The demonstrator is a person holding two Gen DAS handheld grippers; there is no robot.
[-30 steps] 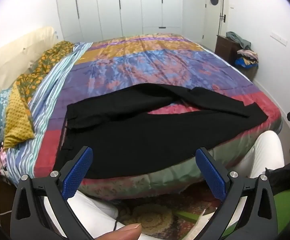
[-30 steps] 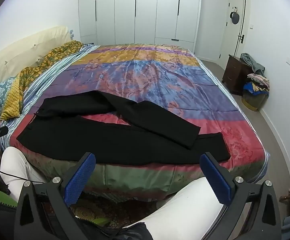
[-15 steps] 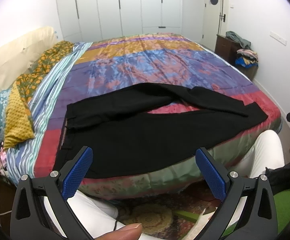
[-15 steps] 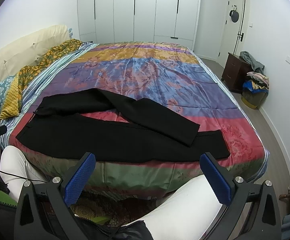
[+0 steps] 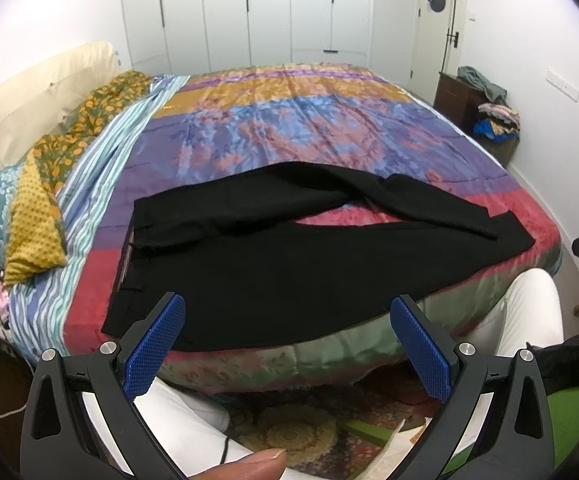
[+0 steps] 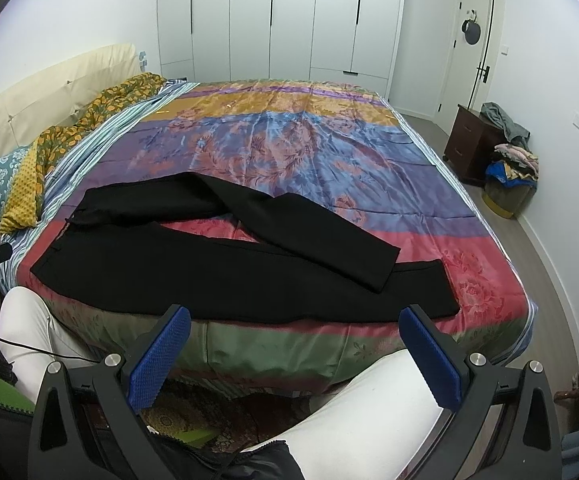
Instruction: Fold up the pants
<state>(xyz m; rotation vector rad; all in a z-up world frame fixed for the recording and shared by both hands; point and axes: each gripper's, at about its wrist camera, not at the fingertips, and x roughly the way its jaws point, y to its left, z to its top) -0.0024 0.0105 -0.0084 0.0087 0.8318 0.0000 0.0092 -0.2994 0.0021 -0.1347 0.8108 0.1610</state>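
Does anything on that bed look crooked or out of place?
Yes. The black pants aren't laid out straight: the far leg slants across the near one, its cuff lying on top. Both claws, left and right, hover open, touching nothing.

Matt black cloth pants point(image 6: 225, 276) on a glossy satin bedspread point(image 6: 289, 144); tongs' blue pads point(image 6: 157, 364) rough, knurled plastic.

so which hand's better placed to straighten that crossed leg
Right. The black pants' crossed hem lies just ahead of the right tool; the left tool faces the waistband. Both are open, empty.
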